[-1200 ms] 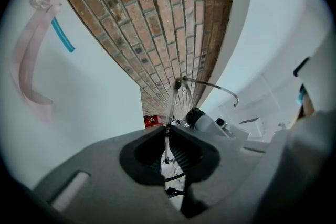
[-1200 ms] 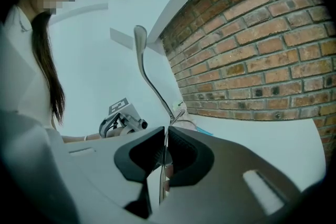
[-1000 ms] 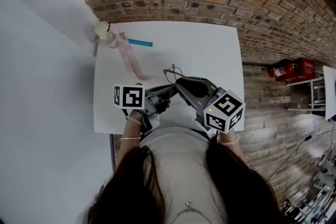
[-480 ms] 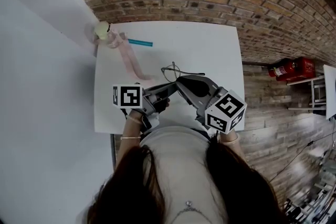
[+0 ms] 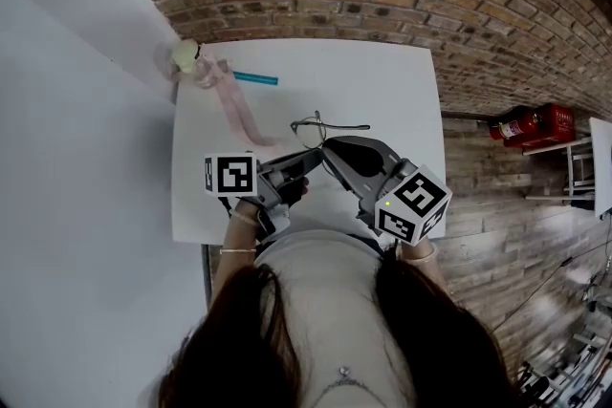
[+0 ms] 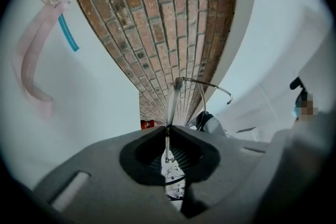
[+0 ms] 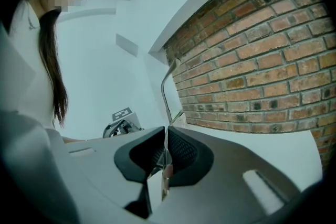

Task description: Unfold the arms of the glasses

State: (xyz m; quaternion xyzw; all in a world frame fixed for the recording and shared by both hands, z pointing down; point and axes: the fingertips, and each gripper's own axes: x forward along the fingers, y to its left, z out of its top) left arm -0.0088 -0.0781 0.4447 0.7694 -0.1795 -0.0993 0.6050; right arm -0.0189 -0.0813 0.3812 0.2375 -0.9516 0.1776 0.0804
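Observation:
The thin dark wire-frame glasses [image 5: 316, 126] hang just above the white table [image 5: 382, 91], held from both sides. My left gripper [image 5: 308, 159] is shut on the frame; in the left gripper view the glasses [image 6: 174, 96] rise out of the closed left gripper [image 6: 167, 131], one arm reaching right with a hooked end. My right gripper [image 5: 326, 146] is shut on another part of the glasses [image 7: 165, 87], a curved wire standing up from the closed right gripper [image 7: 166, 132]. In the head view one arm sticks out to the right.
At the table's far left corner lie a pink ribbon [image 5: 232, 102], a pale round object [image 5: 185, 54] and a teal pen [image 5: 255, 78]. A red fire extinguisher [image 5: 532, 125] lies on the brick floor to the right. A white wall runs along the left.
The glasses have moved slightly away from me, and one arm has swung out to point right. Both grippers stay closed on them and have barely shifted.

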